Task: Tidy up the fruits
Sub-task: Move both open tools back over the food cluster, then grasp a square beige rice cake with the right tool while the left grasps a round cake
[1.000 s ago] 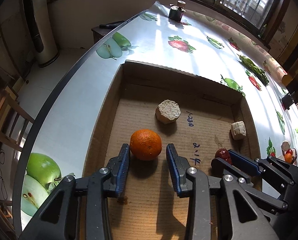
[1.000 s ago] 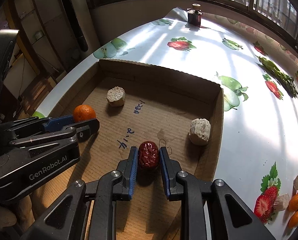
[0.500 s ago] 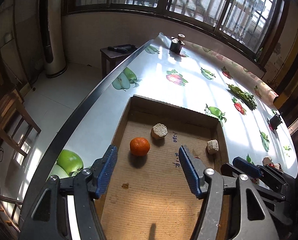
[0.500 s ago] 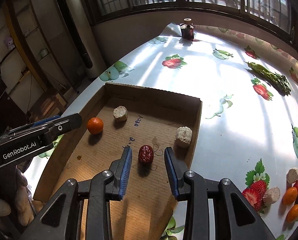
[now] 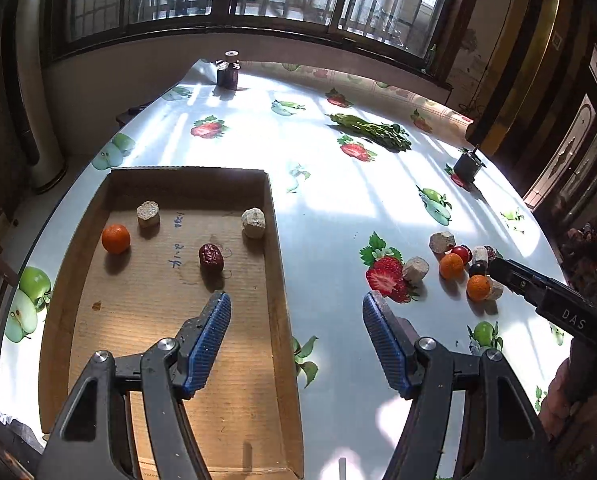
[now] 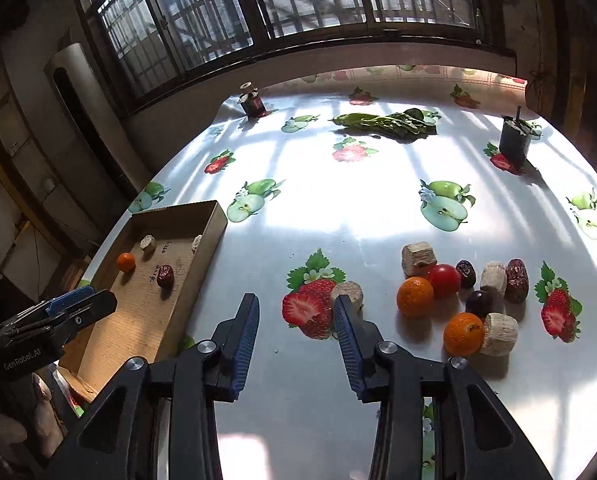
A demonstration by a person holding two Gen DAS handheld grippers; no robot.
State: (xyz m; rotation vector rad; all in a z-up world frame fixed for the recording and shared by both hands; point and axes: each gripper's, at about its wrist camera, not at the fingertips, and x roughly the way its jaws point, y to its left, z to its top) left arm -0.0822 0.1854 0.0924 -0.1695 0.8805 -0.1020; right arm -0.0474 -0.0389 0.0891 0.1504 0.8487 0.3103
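The left tongs [image 5: 296,314] hang spread wide, gripping nothing, over the right wall of the box [image 5: 276,248]. Inside lie an orange [image 5: 115,239], a date [image 5: 211,257] and two pale chunks [image 5: 148,214] — all apart. Far right on the bench [image 5: 330,208], a fruit pile [image 5: 464,266] sits near the right tongs [image 5: 510,274].

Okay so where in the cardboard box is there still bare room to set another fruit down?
The near half of the cardboard box, this side of the red date, is bare. The strip between the orange and the date is narrower. The far end is crowded by two beige chunks. The pile sits outside, on the tablecloth.
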